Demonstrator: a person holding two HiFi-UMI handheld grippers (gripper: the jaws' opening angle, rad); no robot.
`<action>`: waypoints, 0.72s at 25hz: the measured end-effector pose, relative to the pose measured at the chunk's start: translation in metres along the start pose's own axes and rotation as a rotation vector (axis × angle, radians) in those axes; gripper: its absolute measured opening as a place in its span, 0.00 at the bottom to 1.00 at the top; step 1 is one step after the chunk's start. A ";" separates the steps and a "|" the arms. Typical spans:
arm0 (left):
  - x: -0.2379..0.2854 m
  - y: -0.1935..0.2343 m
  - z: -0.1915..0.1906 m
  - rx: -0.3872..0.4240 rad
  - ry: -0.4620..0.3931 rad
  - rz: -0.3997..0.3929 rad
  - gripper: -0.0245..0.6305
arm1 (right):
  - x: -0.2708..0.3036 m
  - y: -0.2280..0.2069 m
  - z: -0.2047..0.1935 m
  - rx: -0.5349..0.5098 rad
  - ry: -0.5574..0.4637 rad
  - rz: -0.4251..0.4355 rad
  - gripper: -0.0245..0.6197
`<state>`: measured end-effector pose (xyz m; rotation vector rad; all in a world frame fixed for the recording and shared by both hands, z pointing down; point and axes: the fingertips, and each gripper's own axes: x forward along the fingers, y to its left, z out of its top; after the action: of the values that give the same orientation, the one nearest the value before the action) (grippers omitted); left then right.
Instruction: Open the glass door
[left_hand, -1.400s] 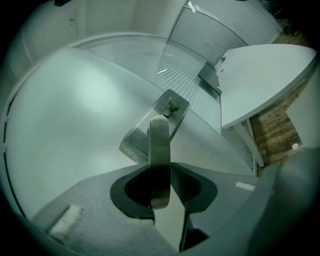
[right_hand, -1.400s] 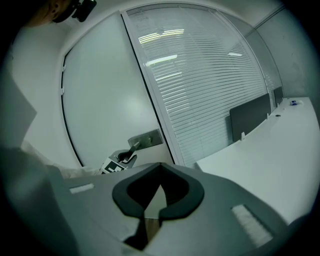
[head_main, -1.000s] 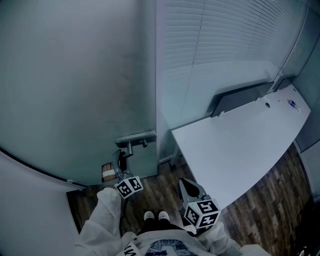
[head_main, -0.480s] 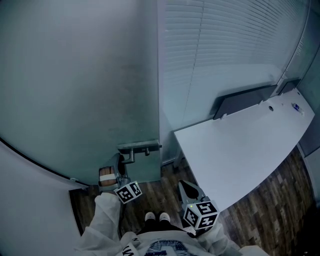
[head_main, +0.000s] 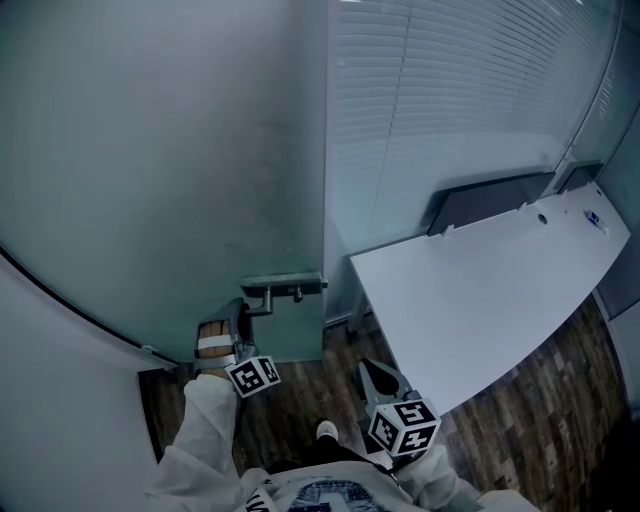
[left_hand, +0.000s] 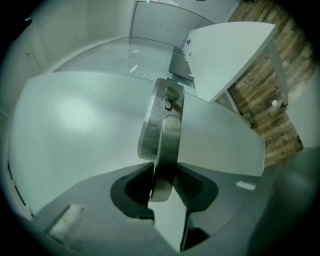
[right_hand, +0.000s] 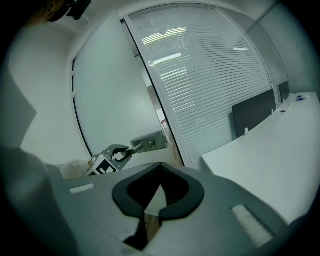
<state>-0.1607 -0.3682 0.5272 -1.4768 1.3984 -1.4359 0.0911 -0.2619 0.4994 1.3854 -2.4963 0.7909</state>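
Two left gripper (left_hand: 162, 182) jaws clamp the slick steel lever handle (left_hand: 167, 140) (they have just eased wider) on the probably heavy, stiff glass door (head_main: 150, 170), far left; right gripper (right_hand: 156, 192) hangs closed, empty.

The glass door (head_main: 150, 150) was frosted, an even pale grey-green with no pattern. A thin dark line ran along its curved lower edge. The handle (left_hand: 167, 145) was brushed silver, and so was its plate (head_main: 285, 284). The blinds (head_main: 450, 100) were white, in fine horizontal slats. The worktop (head_main: 480, 290) was plain white, and the panel (head_main: 490, 200) standing at its far edge was dark grey. The floor (head_main: 540, 420) was dark brown planks with streaky wood grain. The right gripper (right_hand: 160, 187) had a mid-grey shell with black inside the jaw recess. Its marker cube (head_main: 402, 425) carried black squares on white. The sleeve (head_main: 205, 430) was white, and the shoe (head_main: 326, 431) was white too.
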 end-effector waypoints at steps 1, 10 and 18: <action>-0.007 -0.003 -0.003 -0.008 0.011 -0.006 0.22 | -0.005 0.004 -0.003 -0.002 -0.007 0.000 0.05; -0.145 -0.045 -0.039 -0.533 0.015 -0.065 0.04 | -0.071 0.053 -0.058 -0.040 -0.036 -0.009 0.05; -0.322 -0.055 -0.052 -1.266 -0.175 -0.210 0.04 | -0.143 0.148 -0.104 -0.132 -0.092 0.061 0.05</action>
<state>-0.1445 -0.0384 0.5009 -2.4393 2.2141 -0.3580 0.0370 -0.0386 0.4767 1.3354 -2.6195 0.5729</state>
